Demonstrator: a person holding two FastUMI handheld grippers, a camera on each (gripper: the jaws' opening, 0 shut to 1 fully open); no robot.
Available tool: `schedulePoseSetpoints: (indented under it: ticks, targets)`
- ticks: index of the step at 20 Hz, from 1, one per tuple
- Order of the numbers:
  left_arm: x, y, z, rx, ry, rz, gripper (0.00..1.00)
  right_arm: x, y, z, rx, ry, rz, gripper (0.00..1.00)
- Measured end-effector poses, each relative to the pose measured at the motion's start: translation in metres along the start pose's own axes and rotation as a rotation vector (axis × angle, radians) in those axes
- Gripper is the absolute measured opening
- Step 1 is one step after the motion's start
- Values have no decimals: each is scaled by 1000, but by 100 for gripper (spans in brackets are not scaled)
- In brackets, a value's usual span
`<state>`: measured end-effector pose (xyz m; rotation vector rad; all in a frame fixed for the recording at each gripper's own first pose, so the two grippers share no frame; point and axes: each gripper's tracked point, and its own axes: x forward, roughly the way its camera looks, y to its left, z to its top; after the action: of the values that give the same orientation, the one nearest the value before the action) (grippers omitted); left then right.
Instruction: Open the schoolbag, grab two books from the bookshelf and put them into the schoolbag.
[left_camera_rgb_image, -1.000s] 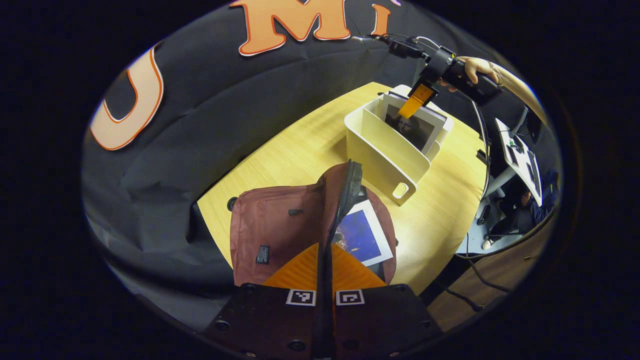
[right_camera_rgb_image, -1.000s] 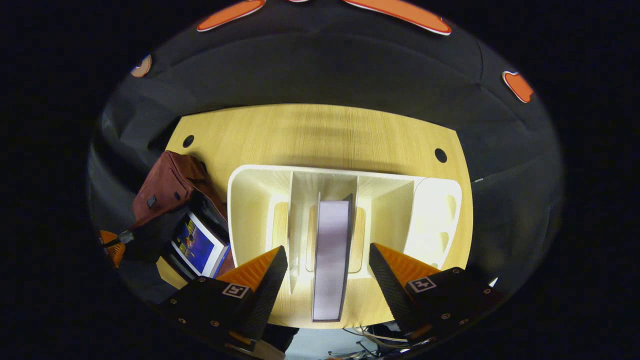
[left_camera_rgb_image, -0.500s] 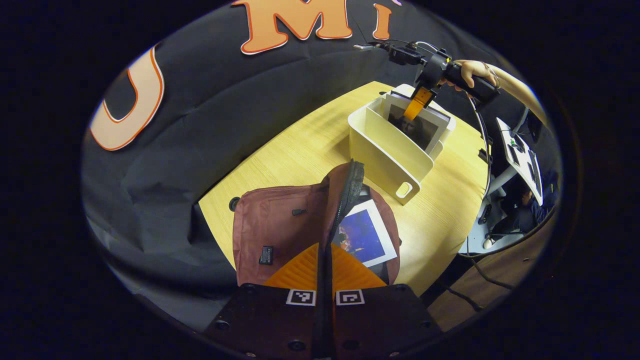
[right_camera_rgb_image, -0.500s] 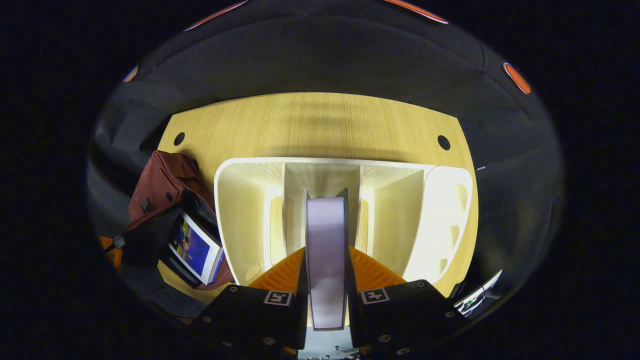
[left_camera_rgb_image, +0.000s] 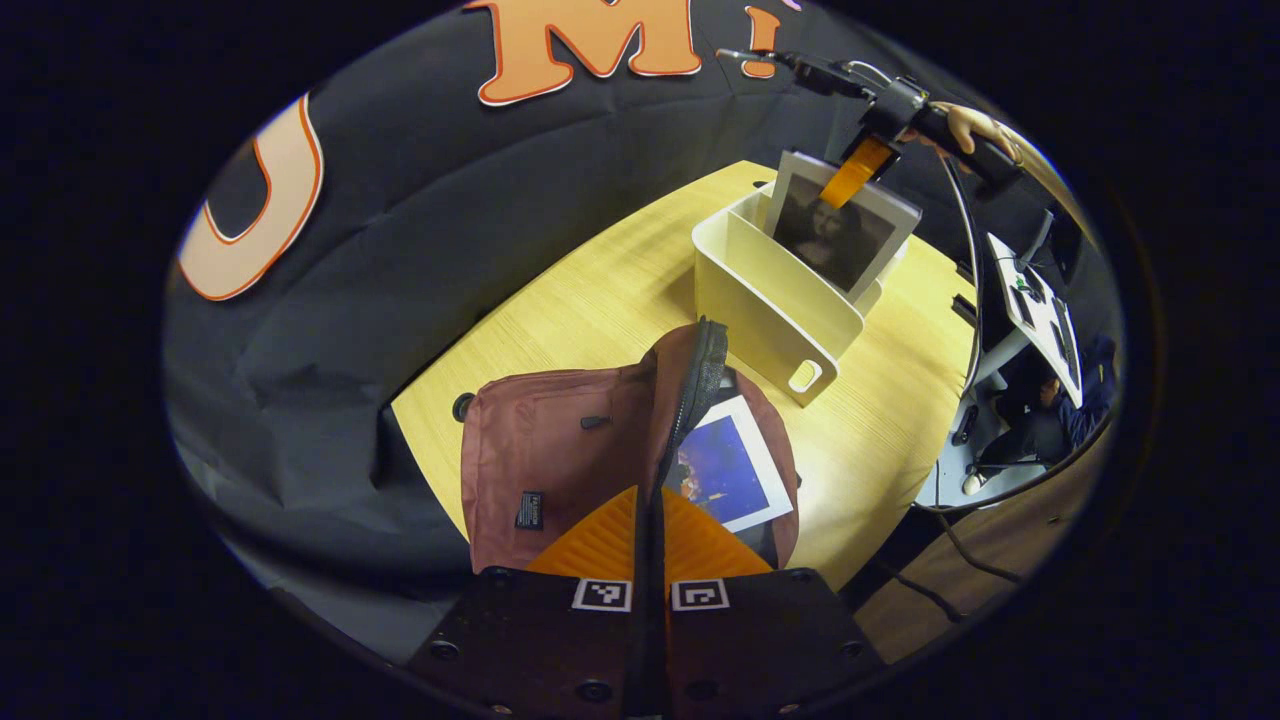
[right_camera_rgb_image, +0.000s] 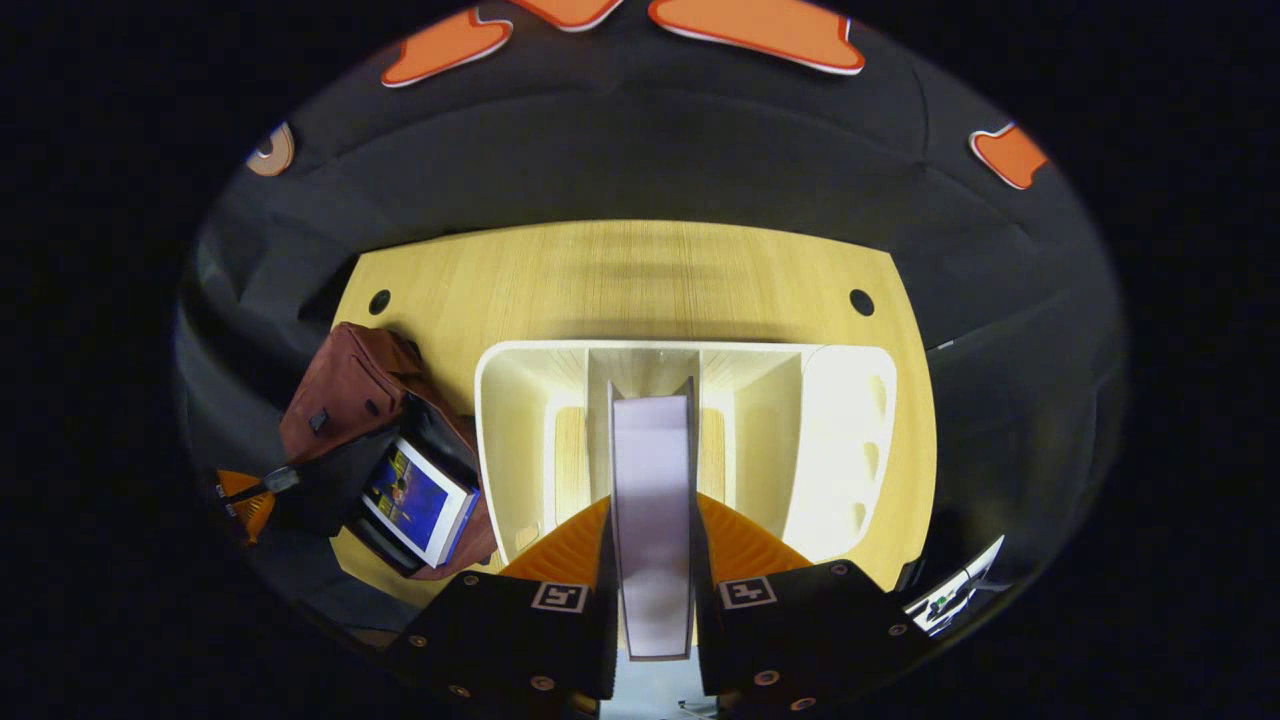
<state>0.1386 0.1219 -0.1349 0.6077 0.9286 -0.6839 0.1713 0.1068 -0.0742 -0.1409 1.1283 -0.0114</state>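
Right tool (right_camera_rgb_image: 652, 560): my fingers are clamped on both faces of the second book (right_camera_rgb_image: 652, 500), its page edge running up between them.
Left tool (left_camera_rgb_image: 650, 535): pressed together on the zipper edge of the schoolbag (left_camera_rgb_image: 560, 450), holding the flap up and the mouth open.
What changed: half a second ago this book sat lower in the bookshelf (left_camera_rgb_image: 770, 300); now it is partly lifted out of its middle slot, so the second pick is underway.
First book (left_camera_rgb_image: 730, 470): already lying inside the open schoolbag on the counter (left_camera_rgb_image: 600, 290).
Left tool's view adds: the lifted book's portrait cover (left_camera_rgb_image: 835, 225), and my right tool (left_camera_rgb_image: 850, 175) gripping its top edge.
Right tool's view adds: the bookshelf's other slots from above, holding no books.
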Motion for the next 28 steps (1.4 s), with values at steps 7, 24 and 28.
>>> schedulePoseSetpoints:
  ticks: [7,24,28]
  targets:
    - [1,2,-3,-4,-8,-9,1,-108,0,-15,38,-144,36,33]
    - [-7,-6,-2,15,-13,12,1,-95,137,-110,312,-184,498,31]
    - [-13,-8,-1,6,-15,25,1,-54,162,-115,467,-198,621,31]
